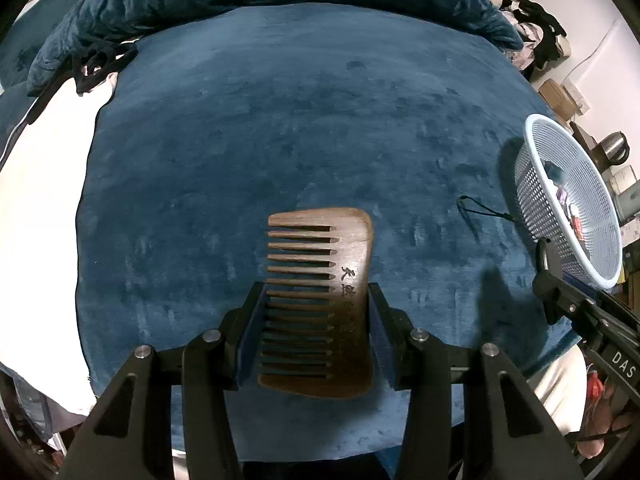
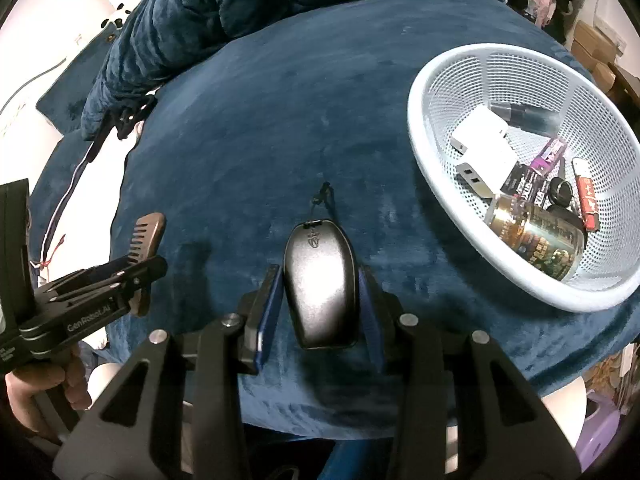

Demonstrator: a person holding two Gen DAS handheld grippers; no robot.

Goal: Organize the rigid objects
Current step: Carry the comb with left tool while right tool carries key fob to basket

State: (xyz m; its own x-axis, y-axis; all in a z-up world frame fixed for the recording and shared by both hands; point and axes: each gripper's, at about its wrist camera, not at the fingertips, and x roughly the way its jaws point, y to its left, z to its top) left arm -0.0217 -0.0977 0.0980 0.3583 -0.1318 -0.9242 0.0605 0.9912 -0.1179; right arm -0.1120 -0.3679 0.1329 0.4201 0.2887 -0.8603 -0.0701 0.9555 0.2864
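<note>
A: left gripper (image 1: 316,320) status?
B: clamped on the wooden comb (image 1: 320,300), pads on tooth tips one side, curved spine the other. flat, wide-toothed, dark varnish, engraved characters on the spine. grip sits low, so most of the comb sticks out forward

A: right gripper (image 2: 318,308)?
B: closed on the key fob (image 2: 320,288) across its narrow sides. smooth grey-black shell, rounded, glossy, looks slippery. thin black lanyard loop trails off its far end onto the blue blanket (image 2: 260,140), plush, shows rub marks

A: where do they go?
B: my guess, the pale blue basket (image 2: 440,184) to the right, perforated plastic, round. already holds a white charger, a can, small packets. fob is nearer to it, likely first; lanyard could snag the rim
</note>
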